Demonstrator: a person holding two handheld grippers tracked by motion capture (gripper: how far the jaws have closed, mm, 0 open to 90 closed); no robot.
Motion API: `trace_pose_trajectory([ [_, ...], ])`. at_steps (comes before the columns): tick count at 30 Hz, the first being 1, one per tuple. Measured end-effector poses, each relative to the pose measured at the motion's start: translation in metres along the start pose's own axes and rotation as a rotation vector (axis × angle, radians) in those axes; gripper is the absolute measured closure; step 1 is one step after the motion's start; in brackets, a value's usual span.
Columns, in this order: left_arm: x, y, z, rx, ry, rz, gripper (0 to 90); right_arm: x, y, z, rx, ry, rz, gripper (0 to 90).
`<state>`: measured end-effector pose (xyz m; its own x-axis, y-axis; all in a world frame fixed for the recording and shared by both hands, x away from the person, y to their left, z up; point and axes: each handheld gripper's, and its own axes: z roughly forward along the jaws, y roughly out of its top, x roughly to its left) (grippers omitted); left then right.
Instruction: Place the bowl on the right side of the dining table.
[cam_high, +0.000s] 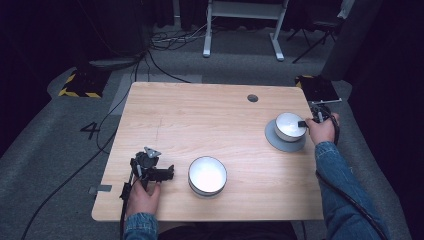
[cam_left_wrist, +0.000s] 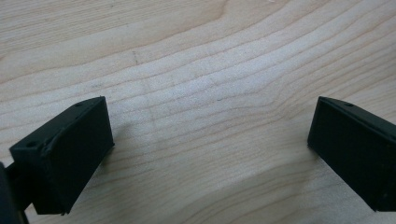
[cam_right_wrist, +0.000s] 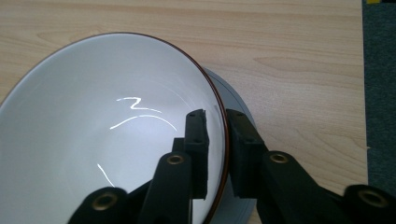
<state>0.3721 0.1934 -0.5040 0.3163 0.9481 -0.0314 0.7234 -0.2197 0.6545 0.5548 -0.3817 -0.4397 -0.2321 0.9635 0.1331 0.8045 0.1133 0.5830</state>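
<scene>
Right hand-held gripper pinching the white bowl's rim.
My jaws straddle its rim, clamped; the bowl sits on the grey saucer. My left hand-held gripper gapes over bare counter.

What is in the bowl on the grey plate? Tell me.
Empty: the bowl shows a bare white inside, its rim between the right gripper jaws.

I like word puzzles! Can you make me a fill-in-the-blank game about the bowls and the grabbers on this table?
1. The right gripper pinches the rim of the small bowl, which sits on a grey ____.
2. The left gripper has its jaws ____, with nothing between them.
3. The big bowl stands beside the ____ gripper.
4. The table is made of ____.

Missing words: plate; open; left; wood
</scene>
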Motion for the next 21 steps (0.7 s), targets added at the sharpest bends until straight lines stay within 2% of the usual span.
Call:
trace_pose_trajectory([
  [3, 0.0, 0.0, 0.0, 0.0, 0.0, 0.0, 0.2, 0.001, 0.001, -0.002, -0.016, 0.003, 0.001, 72.2],
  [7, 0.0, 0.0, 0.0, 0.0, 0.0, 0.0, 0.2, 0.004, 0.004, -0.005, -0.028, -0.008, -0.026, 67.9],
  [12, 0.0, 0.0, 0.0, 0.0, 0.0, 0.0, 0.2, 0.012, 0.009, -0.01, -0.052, -0.042, -0.091, 57.8],
  [17, 0.0, 0.0, 0.0, 0.0, 0.0, 0.0, 0.2, 0.021, 0.012, -0.017, -0.072, -0.051, -0.154, 51.6],
  [21, 0.0, 0.0, 0.0, 0.0, 0.0, 0.0, 0.2, 0.03, 0.016, -0.024, -0.082, -0.035, -0.192, 46.6],
])
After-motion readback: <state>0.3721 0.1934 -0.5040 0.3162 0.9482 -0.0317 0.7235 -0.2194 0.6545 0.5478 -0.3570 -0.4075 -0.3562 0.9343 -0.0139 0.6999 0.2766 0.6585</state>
